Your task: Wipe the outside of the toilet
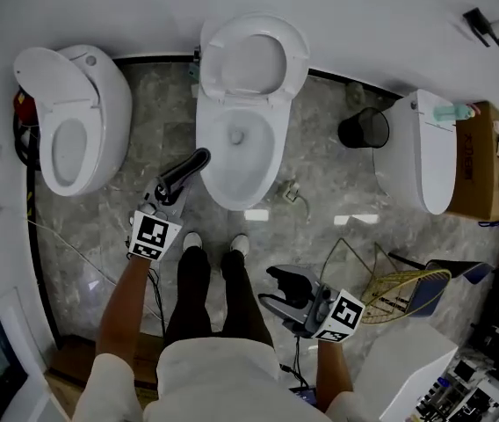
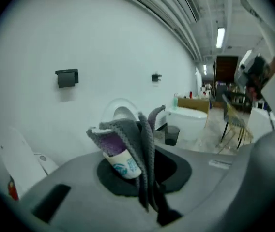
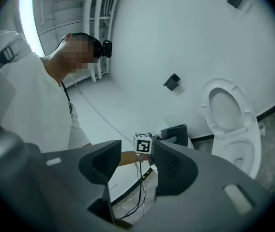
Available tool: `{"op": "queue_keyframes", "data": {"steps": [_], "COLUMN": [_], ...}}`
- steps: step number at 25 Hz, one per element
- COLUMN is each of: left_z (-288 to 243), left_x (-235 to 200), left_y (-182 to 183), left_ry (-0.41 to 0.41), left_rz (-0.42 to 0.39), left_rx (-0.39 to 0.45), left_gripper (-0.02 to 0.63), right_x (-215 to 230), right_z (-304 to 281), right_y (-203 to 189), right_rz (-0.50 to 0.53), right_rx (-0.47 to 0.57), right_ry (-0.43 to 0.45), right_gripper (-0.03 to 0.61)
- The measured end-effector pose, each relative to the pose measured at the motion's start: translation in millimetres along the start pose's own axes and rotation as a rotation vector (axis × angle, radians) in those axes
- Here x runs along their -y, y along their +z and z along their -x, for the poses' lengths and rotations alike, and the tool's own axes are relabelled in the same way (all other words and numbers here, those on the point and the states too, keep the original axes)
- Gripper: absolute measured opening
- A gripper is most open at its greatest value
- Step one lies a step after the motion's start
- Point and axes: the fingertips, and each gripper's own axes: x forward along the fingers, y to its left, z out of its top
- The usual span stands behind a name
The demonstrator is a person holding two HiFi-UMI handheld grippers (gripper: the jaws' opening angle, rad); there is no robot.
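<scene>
The middle white toilet (image 1: pixel 242 152) stands with its lid up against the far wall. It also shows in the left gripper view, toilet (image 2: pixel 120 111), and at the right of the right gripper view, toilet (image 3: pixel 234 124). My left gripper (image 1: pixel 188 172) reaches toward the toilet's left side, a little apart from the bowl. It is shut on a grey cloth (image 2: pixel 130 134) with a purple inner side and a white printed label. My right gripper (image 1: pixel 283 290) hangs low by my right leg. Its jaws are open and nothing lies between its pads (image 3: pixel 174 166).
A second toilet (image 1: pixel 74 121) stands at the left and a third (image 1: pixel 430 152) at the right. A black bin (image 1: pixel 364 130) sits between the middle and right toilets. A cardboard box (image 1: pixel 478 161), a yellow wire chair (image 1: pixel 408 288) and floor cables (image 1: pixel 293 192) are nearby.
</scene>
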Motion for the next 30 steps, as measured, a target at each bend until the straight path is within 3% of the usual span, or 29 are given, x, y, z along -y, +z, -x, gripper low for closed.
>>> {"op": "queue_keyframes", "data": {"steps": [5, 10, 14, 21, 23, 25, 27, 30], "left_z": [-136.9, -238.4, -299.7, -371.0, -383.1, -389.1, -386.5, -373.7], "left_x": [-65.9, -113.5, -141.6, -148.5, -144.6, -134.9, -124.7, -115.8], "left_y": [-101.6, -175.6, -222.9, -246.2, -249.4, -264.3, -281.0, -287.5], "left_ry": [0.075, 0.129, 0.126, 0.026, -0.016, -0.110, -0.210, -0.298], "left_rz": [-0.253, -0.357, -0.458, -0.791, -0.820, -0.814, -0.777, -0.713], "left_rx": [-0.220, -0.410, -0.563, -0.611, -0.647, -0.717, -0.778, -0.781], "left_gripper": [0.038, 0.035, 0.035, 0.034, 0.034, 0.032, 0.029, 0.029], "right_x": [66.7, 114.7, 145.3, 176.6, 175.3, 171.9, 168.5, 169.3], "right_z": [8.6, 25.0, 35.3, 34.6, 32.0, 27.5, 24.7, 28.3], "right_y": [-67.9, -116.6, -138.8, -179.2, -190.1, -196.9, -197.8, -196.8], "right_rz": [-0.157, -0.277, -0.349, -0.455, -0.489, -0.508, -0.516, -0.532], "right_rx": [-0.033, -0.024, 0.012, 0.046, 0.052, 0.051, 0.056, 0.084], "right_ry": [-0.092, -0.176, -0.241, -0.288, -0.292, -0.290, -0.285, -0.285], "right_gripper": [0.204, 0.194, 0.187, 0.169, 0.163, 0.161, 0.161, 0.160]}}
